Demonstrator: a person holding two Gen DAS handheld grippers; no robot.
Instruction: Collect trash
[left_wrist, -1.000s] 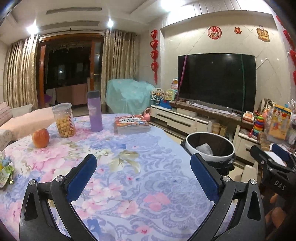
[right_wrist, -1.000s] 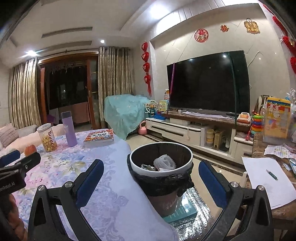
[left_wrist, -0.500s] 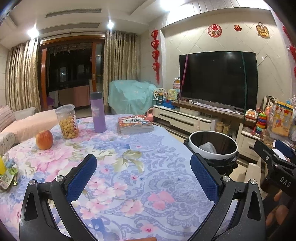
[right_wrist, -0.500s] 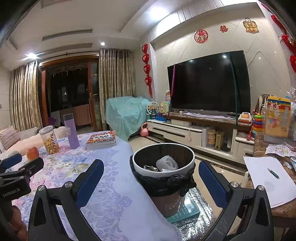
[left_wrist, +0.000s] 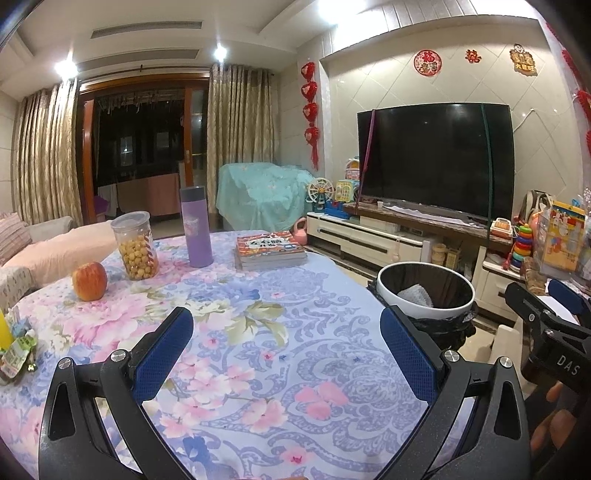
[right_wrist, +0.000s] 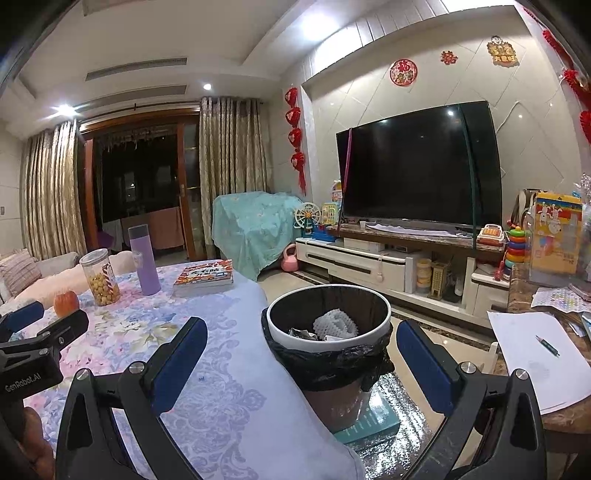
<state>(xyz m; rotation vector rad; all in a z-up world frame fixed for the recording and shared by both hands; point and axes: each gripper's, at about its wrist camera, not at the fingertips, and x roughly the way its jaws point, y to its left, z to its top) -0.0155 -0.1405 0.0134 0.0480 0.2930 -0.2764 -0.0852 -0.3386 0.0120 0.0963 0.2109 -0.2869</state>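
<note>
A white-rimmed bin (right_wrist: 328, 332) lined with a black bag stands just past the table's right edge; white foam wrap (right_wrist: 336, 323) and other scraps lie inside. The left wrist view shows the same bin (left_wrist: 424, 295) at mid right. My left gripper (left_wrist: 286, 350) hangs open over the flowered tablecloth (left_wrist: 258, 332), holding nothing. My right gripper (right_wrist: 301, 360) is open too, in front of the bin and empty. A crumpled green and yellow wrapper (left_wrist: 16, 350) lies at the table's far left edge.
On the table's far side stand an apple (left_wrist: 89, 280), a snack jar (left_wrist: 135, 245), a purple flask (left_wrist: 195, 227) and stacked books (left_wrist: 271, 251). A side table with paper and a pen (right_wrist: 546, 343) is at right. A TV stand (right_wrist: 388, 266) lies behind the bin.
Both views have lifted and drawn back slightly, so the bin and table objects sit a little lower in frame. Both grippers remain open and empty.
</note>
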